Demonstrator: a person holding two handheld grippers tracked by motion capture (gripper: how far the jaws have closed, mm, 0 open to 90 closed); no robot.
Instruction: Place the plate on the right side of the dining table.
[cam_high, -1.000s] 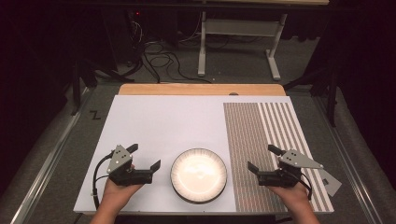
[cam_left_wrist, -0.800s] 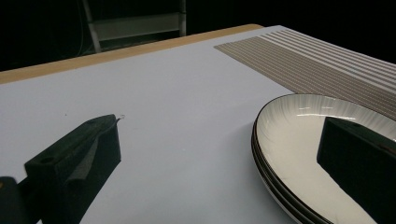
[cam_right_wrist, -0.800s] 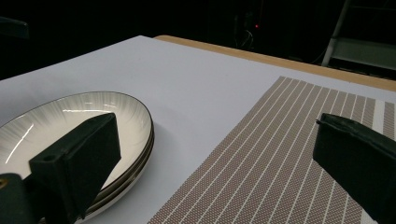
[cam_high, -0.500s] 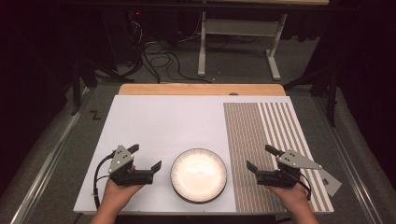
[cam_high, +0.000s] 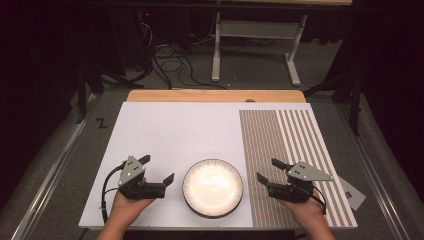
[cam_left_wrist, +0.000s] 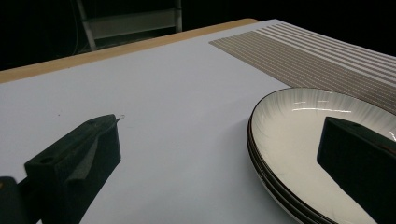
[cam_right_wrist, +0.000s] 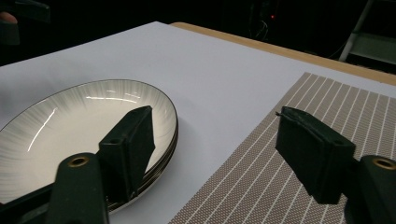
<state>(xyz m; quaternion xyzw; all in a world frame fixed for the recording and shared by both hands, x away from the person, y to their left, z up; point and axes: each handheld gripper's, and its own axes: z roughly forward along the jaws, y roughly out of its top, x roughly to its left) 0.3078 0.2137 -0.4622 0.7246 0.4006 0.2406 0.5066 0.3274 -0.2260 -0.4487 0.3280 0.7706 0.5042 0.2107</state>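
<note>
A stack of white plates (cam_high: 212, 187) with thin dark rims sits on the white table (cam_high: 190, 130) near its front edge. My left gripper (cam_high: 157, 168) is open just left of the stack, at table level. In the left gripper view the left gripper (cam_left_wrist: 220, 125) has one jaw over the bare table and the other over the plates (cam_left_wrist: 299, 121). My right gripper (cam_high: 267, 170) is open just right of the stack, above the brown striped placemat (cam_high: 285, 150). From the right gripper view, the right gripper (cam_right_wrist: 215, 116) has its left jaw at the rim of the plates (cam_right_wrist: 70, 126).
A wooden strip (cam_high: 215, 95) runs along the table's far edge. A small grey plate (cam_high: 352, 194) lies by the placemat's front right corner. Beyond the table are cables and a metal stand (cam_high: 255, 30) on dark floor. The placemat (cam_right_wrist: 289, 154) covers the right third.
The right gripper has crept slightly left toward the plates. The left gripper has barely moved. Both stay open.
</note>
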